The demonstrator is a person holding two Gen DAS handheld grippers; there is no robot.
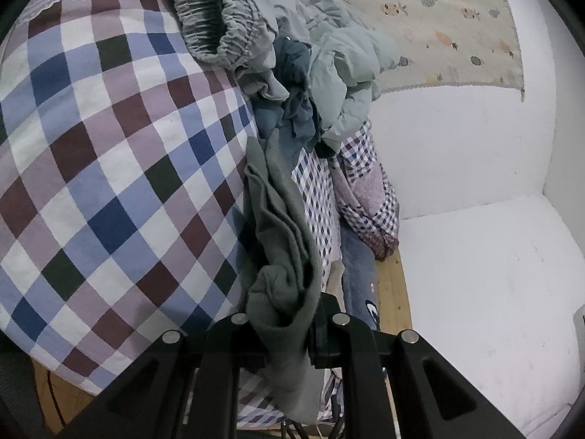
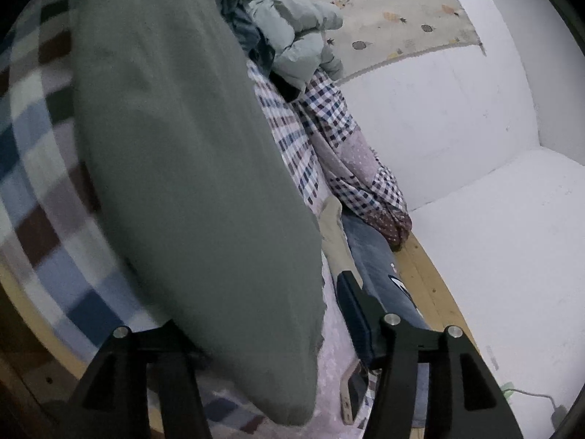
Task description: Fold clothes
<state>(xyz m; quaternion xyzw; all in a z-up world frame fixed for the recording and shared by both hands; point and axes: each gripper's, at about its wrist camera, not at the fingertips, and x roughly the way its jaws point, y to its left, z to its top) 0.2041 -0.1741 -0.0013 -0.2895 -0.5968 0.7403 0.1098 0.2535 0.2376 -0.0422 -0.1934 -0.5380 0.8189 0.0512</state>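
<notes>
1. A checked bedspread (image 1: pixel 109 168) in blue, maroon and white squares fills the left of the left wrist view, with a lace-trimmed edge at the far end.
2. A white wall (image 1: pixel 471 168) runs along the right, with a fruit-print cloth (image 1: pixel 438 18) hanging on its far part.
3. A pile of clothes (image 1: pixel 292 58) lies at the far right edge of the bed: a grey elastic-waisted piece, a pale green jacket and a dark blue item, bunched together.
4. A grey-green garment (image 2: pixel 182 168) hangs in a broad sheet across the left and middle of the right wrist view, over the bedspread.
5. The left gripper (image 1: pixel 292 333) has its fingers pressed together on a bunched fold of the grey-green garment (image 1: pixel 285 241).
6. The right gripper (image 2: pixel 270 333) sits at the garment's near edge; only its right finger (image 2: pixel 356 314) shows, the other hidden behind cloth, so I cannot tell whether it pinches.
</notes>
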